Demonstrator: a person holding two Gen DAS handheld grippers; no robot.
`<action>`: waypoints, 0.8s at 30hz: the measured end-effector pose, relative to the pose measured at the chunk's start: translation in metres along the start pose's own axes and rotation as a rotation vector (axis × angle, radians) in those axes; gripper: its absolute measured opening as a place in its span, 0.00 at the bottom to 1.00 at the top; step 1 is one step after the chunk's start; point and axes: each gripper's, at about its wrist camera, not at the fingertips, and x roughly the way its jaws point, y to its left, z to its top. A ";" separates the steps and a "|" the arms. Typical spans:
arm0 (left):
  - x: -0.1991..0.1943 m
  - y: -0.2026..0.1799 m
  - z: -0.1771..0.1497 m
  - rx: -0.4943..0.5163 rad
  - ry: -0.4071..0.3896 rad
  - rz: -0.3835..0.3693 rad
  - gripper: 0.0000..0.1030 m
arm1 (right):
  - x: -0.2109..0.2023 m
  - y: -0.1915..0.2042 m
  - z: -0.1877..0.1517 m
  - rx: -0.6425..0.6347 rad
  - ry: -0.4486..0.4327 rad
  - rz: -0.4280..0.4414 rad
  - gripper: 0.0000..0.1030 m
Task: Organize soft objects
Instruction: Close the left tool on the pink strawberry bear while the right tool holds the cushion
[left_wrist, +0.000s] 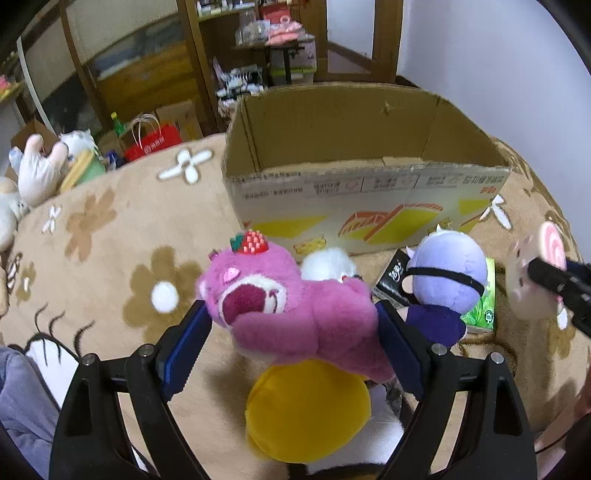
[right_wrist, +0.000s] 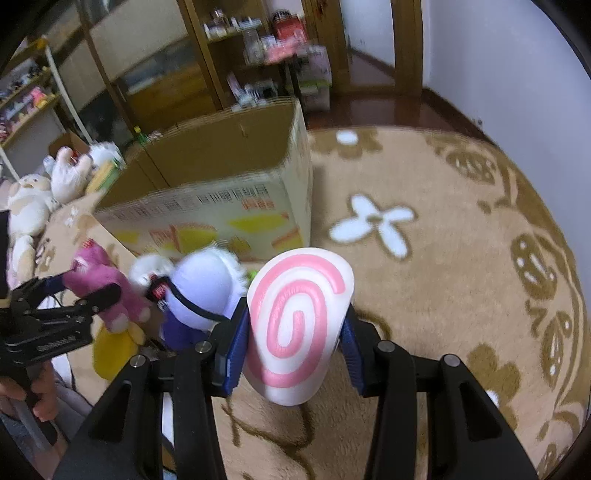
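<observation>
Pink bear plush (left_wrist: 291, 306): clamped across the body in left gripper (left_wrist: 291, 332), jaws wide, head toward frame left, long axis crosswise to the fingers. Swirl-pattern plush (right_wrist: 295, 325): pinched narrow in right gripper (right_wrist: 293, 343), upright at frame centre. Cardboard box (left_wrist: 369, 192): open-topped, directly above and beyond both loads; in the right wrist view, upper left. Neither gripper clearly nearer.

Lower frame, the left gripper (left_wrist: 291, 325) shows glossy black arms, silver screws and ribbed blue pads; the right gripper (right_wrist: 293, 336) matches it, blue pads too.
</observation>
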 end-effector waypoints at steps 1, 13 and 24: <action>-0.004 0.001 0.000 -0.001 -0.016 0.005 0.85 | -0.007 0.002 0.001 -0.008 -0.034 0.001 0.47; -0.035 0.015 0.005 -0.036 -0.100 -0.020 0.85 | -0.036 0.017 0.005 -0.073 -0.163 0.009 0.47; -0.006 0.015 0.005 -0.050 0.011 -0.014 0.85 | -0.028 0.016 0.004 -0.071 -0.141 0.006 0.47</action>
